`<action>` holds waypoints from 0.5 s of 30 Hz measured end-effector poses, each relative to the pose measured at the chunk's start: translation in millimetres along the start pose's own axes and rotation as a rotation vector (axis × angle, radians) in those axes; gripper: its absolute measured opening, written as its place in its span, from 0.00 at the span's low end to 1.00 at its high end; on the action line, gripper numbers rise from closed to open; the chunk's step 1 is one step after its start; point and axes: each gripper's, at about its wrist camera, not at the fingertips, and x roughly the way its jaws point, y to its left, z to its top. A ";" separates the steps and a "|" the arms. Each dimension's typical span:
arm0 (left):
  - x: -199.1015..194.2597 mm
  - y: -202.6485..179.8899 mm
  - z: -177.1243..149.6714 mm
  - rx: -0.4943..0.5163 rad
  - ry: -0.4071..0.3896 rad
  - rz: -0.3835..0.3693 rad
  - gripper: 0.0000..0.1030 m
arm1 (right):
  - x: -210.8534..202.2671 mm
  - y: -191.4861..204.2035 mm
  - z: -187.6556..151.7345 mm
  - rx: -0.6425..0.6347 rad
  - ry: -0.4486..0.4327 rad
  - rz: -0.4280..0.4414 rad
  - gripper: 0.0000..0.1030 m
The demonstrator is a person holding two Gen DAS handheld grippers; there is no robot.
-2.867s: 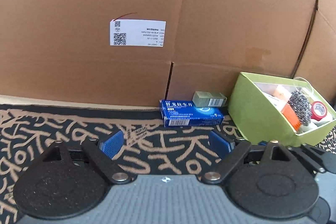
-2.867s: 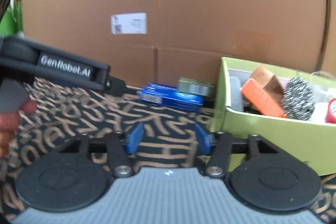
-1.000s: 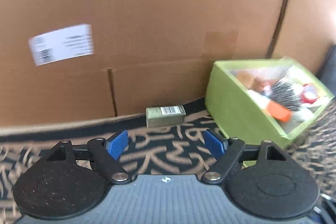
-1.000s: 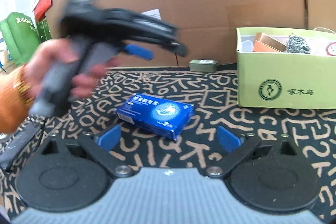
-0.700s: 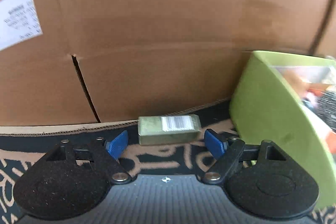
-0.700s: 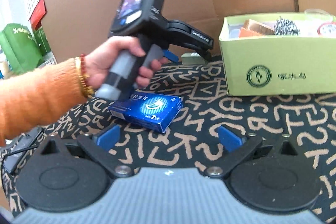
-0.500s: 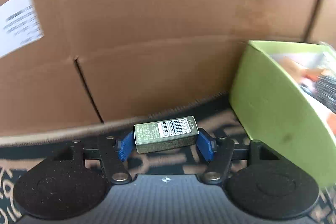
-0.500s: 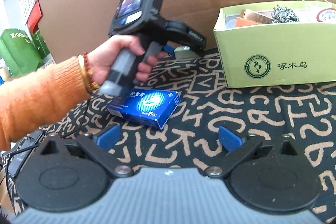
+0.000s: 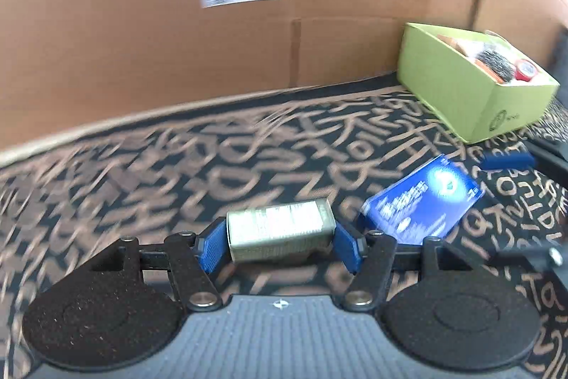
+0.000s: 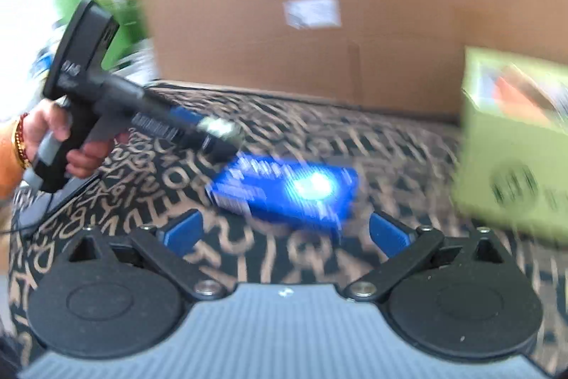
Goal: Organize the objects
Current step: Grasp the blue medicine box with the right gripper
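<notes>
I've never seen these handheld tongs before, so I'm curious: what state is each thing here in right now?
Left tongs: shut on the small olive box.
Small olive box: held off the patterned mat.
Right tongs: open, empty.
Blue box: lying flat on the mat, closed.
Green box: open-topped, holding several items.

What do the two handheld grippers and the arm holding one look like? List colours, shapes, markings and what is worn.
The right gripper and left gripper match: blue pads on black linkage arms, two round black discs, a ribbed grey body with a small white mark. From the side, the left one is black, pistol-shaped with a grey handle and white lettering. The hand wears an orange sleeve and red and gold bracelets.
</notes>
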 end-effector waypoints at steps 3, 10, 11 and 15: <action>-19.4 16.9 -13.8 -0.121 0.001 -0.064 0.66 | 25.1 -4.6 15.1 -0.073 0.051 0.041 1.00; -33.0 14.1 -28.7 -0.261 0.021 -0.161 0.66 | 55.0 -0.1 27.0 -0.134 0.150 0.132 1.00; -26.8 11.4 -27.0 -0.279 0.015 -0.151 0.67 | 53.5 2.5 25.4 -0.127 0.151 0.123 1.00; 1.7 19.4 -14.3 -0.365 0.013 -0.108 0.68 | 28.8 25.2 9.9 -0.094 0.126 0.102 1.00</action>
